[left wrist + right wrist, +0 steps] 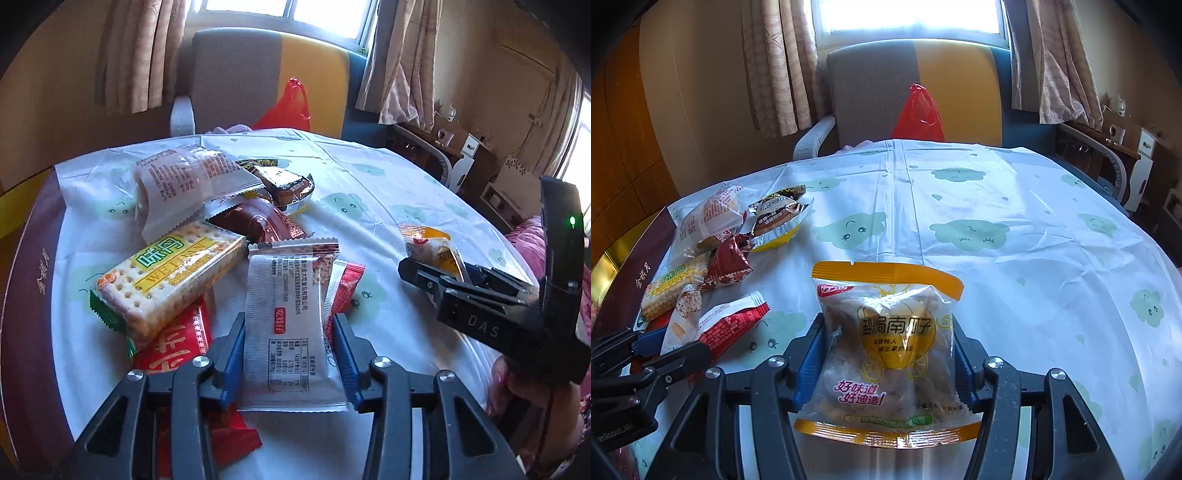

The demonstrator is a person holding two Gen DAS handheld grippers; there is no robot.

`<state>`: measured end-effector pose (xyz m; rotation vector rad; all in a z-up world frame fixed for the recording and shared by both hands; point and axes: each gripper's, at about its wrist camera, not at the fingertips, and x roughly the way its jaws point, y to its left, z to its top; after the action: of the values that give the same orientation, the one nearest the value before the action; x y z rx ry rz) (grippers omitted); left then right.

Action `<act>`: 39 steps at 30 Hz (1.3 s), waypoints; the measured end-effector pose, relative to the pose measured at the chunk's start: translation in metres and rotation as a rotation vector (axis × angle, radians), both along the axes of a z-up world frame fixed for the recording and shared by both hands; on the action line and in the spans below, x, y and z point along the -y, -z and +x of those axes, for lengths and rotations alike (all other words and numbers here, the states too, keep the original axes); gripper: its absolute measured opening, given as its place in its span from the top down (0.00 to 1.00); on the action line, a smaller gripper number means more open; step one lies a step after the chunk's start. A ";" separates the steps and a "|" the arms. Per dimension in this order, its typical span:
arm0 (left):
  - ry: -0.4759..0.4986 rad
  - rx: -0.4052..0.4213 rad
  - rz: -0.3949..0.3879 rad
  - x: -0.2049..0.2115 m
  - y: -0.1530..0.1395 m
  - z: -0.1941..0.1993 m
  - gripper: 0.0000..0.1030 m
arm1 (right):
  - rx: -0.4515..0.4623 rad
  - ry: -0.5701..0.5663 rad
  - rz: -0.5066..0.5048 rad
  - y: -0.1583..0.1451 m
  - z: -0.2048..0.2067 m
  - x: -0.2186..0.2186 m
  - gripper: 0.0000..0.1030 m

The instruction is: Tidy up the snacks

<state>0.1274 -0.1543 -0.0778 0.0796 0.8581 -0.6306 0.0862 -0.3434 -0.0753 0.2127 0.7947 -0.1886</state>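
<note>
My left gripper (290, 332) is shut on a silver-white snack packet (288, 325), held between its blue pads just above the table. My right gripper (890, 332) is shut on a clear pumpkin-cake bag with orange ends (886, 343); it also shows in the left wrist view (432, 247) at the right. A snack pile lies at the left: a Weidan cracker pack (166, 277), a red packet (177, 354), a dark brown packet (258, 221), a clear-wrapped cake (181, 184) and a small pie pack (284, 184).
The round table has a white cloth with green clouds (997, 229). A dark maroon box (29, 295) lies at the left edge. A grey-and-yellow chair (912, 92) with a red plastic bag (919, 110) stands behind the table.
</note>
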 end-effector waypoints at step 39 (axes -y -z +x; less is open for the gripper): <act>-0.012 0.178 -0.056 -0.021 -0.009 -0.050 0.57 | 0.093 0.032 -0.081 -0.013 -0.015 -0.009 0.45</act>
<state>0.0771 -0.1337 -0.0690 0.0780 0.6684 -0.6259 0.0714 -0.3346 -0.0627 0.1568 0.6903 -0.2385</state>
